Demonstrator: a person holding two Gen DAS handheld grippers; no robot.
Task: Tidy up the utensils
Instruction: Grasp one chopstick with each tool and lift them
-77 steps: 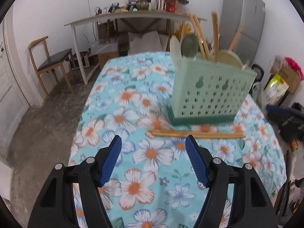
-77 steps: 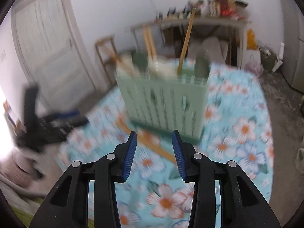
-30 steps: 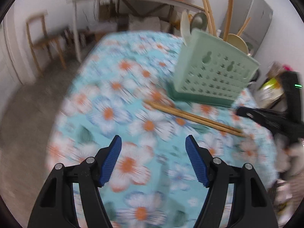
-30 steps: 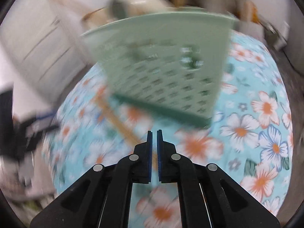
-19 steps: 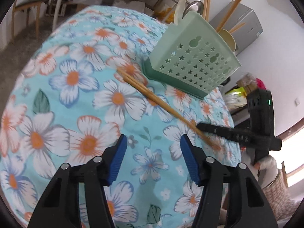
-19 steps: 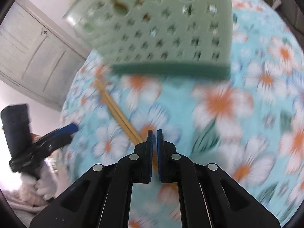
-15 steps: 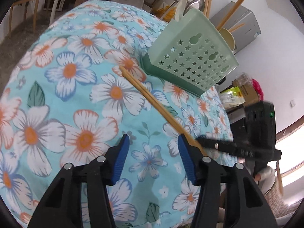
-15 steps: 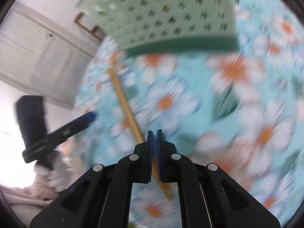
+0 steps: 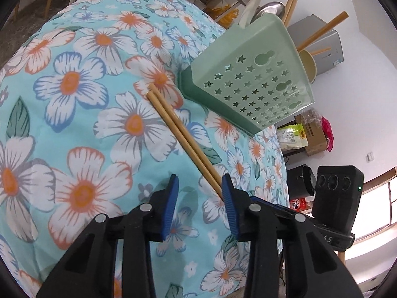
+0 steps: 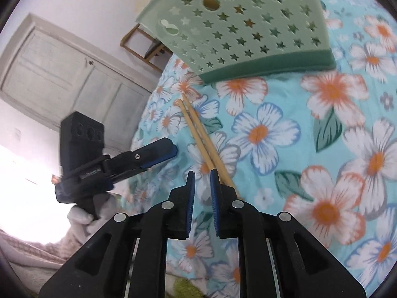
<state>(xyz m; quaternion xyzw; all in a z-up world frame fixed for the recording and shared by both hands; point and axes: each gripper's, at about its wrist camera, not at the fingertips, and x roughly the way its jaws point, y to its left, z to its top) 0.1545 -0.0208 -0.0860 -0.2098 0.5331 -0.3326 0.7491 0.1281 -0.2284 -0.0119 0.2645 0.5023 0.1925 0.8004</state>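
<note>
- The tablecloth [image 9: 74, 104] is soft printed cloth, matt, with some wrinkles.
- The chopsticks [image 9: 181, 134] look like smooth, pale wood.
- The utensil holder [image 9: 250, 84] is matt green plastic with star holes.
- A spoon [image 9: 270, 10] inside it is shiny metal.
- The gripper pads [image 9: 171, 206] are blue and ribbed.

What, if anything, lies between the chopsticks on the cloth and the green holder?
Nothing visible: only bare floral cloth separates the chopsticks from the holder, whose top already holds other utensils.
</note>
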